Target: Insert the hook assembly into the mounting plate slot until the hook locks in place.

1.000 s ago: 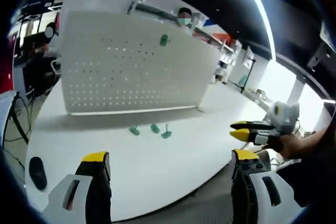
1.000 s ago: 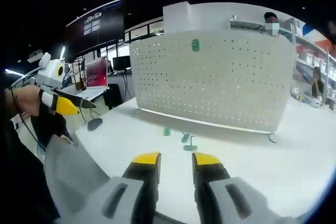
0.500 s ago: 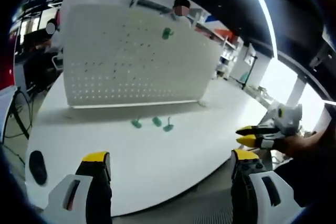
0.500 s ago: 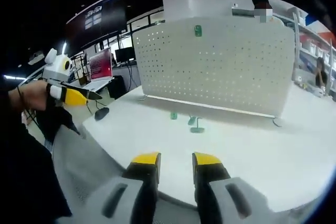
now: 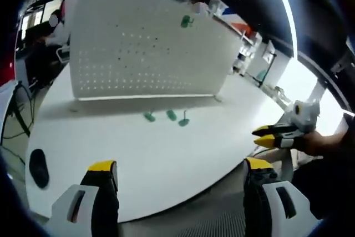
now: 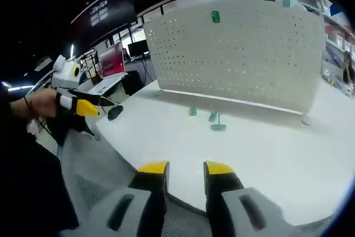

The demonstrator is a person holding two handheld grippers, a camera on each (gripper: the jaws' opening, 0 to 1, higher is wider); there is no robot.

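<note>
White pegboard (image 6: 244, 54): stands upright along the far side of the white table (image 5: 166, 159); serves as the mounting plate, rows of small holes across its face.
Green hook on board (image 6: 214, 16): already seated high on the pegboard, near the top edge; appears in the left gripper view too (image 5: 185, 21).
Green hooks on table (image 5: 166, 116): three small pieces lying loose in a short row just in front of the pegboard's foot; none touched by either tool.
Left gripper (image 5: 177, 173): jaws spread wide, nothing between them; hangs off the near table edge, well apart from the loose hooks.
Right gripper (image 6: 186, 169): jaws narrow, a slim gap between the yellow tips, nothing held; also at the near edge, well short of the hooks.
Progress: early by judgement; one hook mounted, three left on the table, no pick-up begun for the next one.
Left to do: reach a loose hook, grasp it, carry it to a pegboard hole, press until locked.
Orientation: rightmost loose hook (image 6: 218, 123) shows a thin stem rising from a flat base, long axis roughly upright; other two too small to tell.
Mounted hook axis: roughly vertical against the board, as far as visible.
</note>
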